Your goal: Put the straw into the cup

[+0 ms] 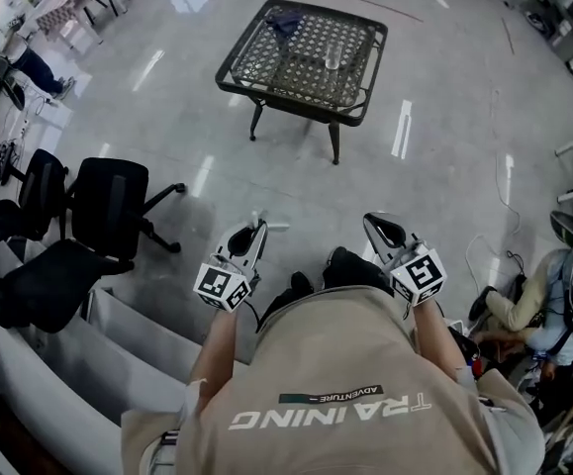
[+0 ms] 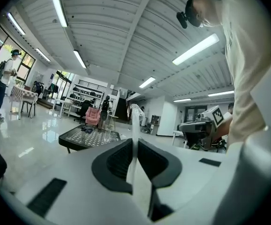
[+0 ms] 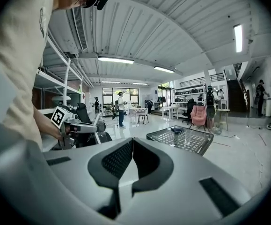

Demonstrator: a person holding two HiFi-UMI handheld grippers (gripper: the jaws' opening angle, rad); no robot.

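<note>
A thin white straw [image 2: 134,122] stands upright between the jaws of my left gripper [image 2: 135,139], which is shut on it. In the head view its tip pokes out past the left gripper [image 1: 257,230]. My right gripper [image 1: 378,222] is held level beside it, to the right. Its jaws meet at the tips with nothing between them [image 3: 132,140]. The clear cup [image 1: 334,58] stands on the black lattice table [image 1: 266,77], well ahead of both grippers across the shiny floor. That table [image 2: 74,137] also shows low in both gripper views [image 3: 198,144].
A dark blue item [image 1: 286,20] lies at the table's far side. Black office chairs [image 1: 108,206] stand at my left, above a white shelf edge [image 1: 138,334]. A person sits on the floor at the right [image 1: 528,305]. Cables trail across the floor there [image 1: 504,191].
</note>
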